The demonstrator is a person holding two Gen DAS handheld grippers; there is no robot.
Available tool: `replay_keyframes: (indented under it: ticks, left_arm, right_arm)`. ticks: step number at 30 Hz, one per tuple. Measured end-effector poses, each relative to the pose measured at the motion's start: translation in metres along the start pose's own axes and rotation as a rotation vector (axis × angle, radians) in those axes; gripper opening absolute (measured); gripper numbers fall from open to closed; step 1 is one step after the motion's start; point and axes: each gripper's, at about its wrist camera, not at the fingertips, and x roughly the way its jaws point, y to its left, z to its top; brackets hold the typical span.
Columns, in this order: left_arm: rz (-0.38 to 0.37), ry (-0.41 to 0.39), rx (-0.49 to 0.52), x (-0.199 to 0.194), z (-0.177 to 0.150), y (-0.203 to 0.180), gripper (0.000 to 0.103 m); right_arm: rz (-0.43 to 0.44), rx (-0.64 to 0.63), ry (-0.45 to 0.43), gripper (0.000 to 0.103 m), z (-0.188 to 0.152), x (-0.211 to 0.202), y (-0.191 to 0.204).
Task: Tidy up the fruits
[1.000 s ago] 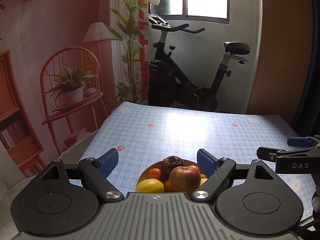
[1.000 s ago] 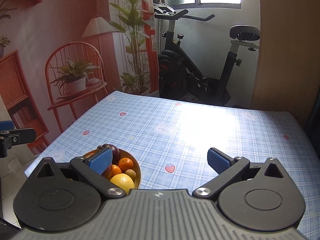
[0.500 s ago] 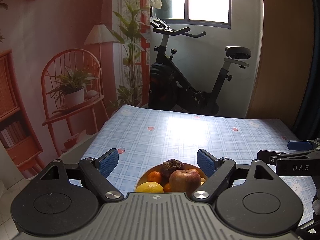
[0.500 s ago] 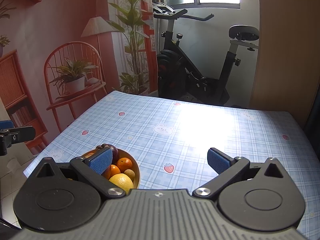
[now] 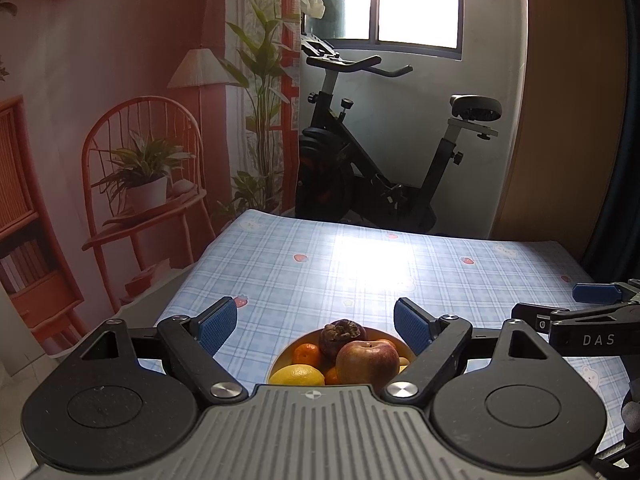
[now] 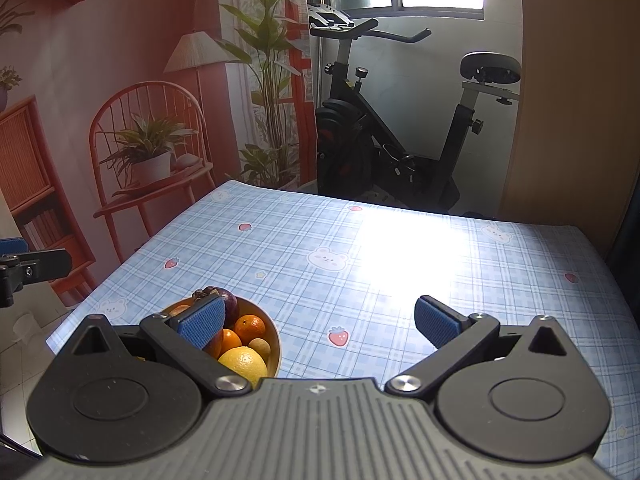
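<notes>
Fruit sits heaped in a tan bowl (image 5: 394, 341) at the table's (image 5: 360, 264) near left edge, apple (image 5: 367, 361) topmost, so the left gripper (image 5: 316, 322) hovers just behind it, released and empty, while the right gripper (image 6: 320, 326), likewise spread and empty, waits over bare cloth, probably the sorting space.

Both tongs, left tongs (image 5: 316, 326) and right tongs (image 6: 320, 326), have black arms, blue ribbed pads (image 5: 216, 324), silver screws (image 5: 224, 390) and grey ridged bodies.
</notes>
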Motion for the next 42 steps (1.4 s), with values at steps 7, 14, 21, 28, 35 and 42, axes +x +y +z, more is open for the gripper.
replay_keyframes:
  ticks: [7,14,21,28,35,42]
  left_arm:
    - [-0.004,0.0,0.003,-0.0006,0.0001,-0.0009,0.088]
    - [-0.006,0.004,-0.003,-0.0002,0.0002,-0.0014,0.088]
    - [-0.006,0.006,-0.006,0.0001,0.0001,-0.0019,0.088]
    - [-0.006,0.004,-0.006,0.0002,-0.0001,-0.0021,0.088]
    - [-0.006,0.005,-0.007,0.0001,-0.0001,-0.0018,0.088]
    - [-0.001,0.005,-0.013,0.0007,-0.0005,-0.0026,0.088]
  right_arm:
    - [0.002,-0.003,0.001,0.103,-0.0007,0.0,0.0002]
    - [0.003,-0.003,0.003,0.103,-0.001,0.0,0.0003]
    - [0.002,-0.003,0.003,0.103,-0.0012,-0.0001,0.0006]
    - [0.003,-0.003,0.003,0.103,-0.001,-0.0001,0.0006]
    - [0.003,-0.003,0.003,0.103,-0.0009,-0.0002,0.0008]
    - [0.002,-0.003,0.003,0.103,-0.0005,-0.0002,0.0006]
